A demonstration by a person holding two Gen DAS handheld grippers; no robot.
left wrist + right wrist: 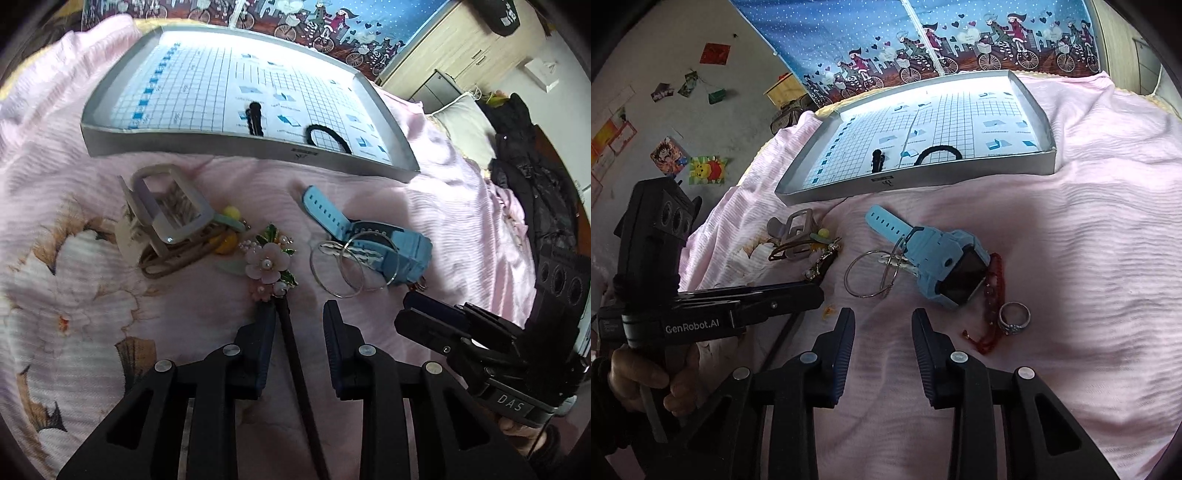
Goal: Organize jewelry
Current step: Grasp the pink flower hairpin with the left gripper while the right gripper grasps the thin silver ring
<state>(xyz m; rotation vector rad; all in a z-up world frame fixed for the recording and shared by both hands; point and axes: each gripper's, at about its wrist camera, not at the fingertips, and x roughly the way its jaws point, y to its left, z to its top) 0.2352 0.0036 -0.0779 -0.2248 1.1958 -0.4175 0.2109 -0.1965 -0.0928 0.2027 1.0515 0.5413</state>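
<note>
On a bed under a pink blanket (pixel 1089 229), jewelry lies scattered in front of a shallow grey tray (pixel 236 149). From left: a beige hair claw (pixel 166 214) atop tan hair ties, a flower hairpin (pixel 267 264) whose dark stick runs back between the fingers of the left hand-held gripper (pixel 299 314), then thin silver hoops (pixel 873 273) resting against a blue watch (pixel 938 266). A red bead bracelet (pixel 991 306) and a silver ring (pixel 1014 317) lie just right of the watch. The left hand-held gripper stands partly open around the stick, which touches its left finger, though whether it is truly gripped is hard to tell. The right hand-held gripper (pixel 882 321) hangs open and empty over bare blanket. Inside the tray sit a black hair clip (pixel 255 118) and a black hair tie (pixel 328 138).
</note>
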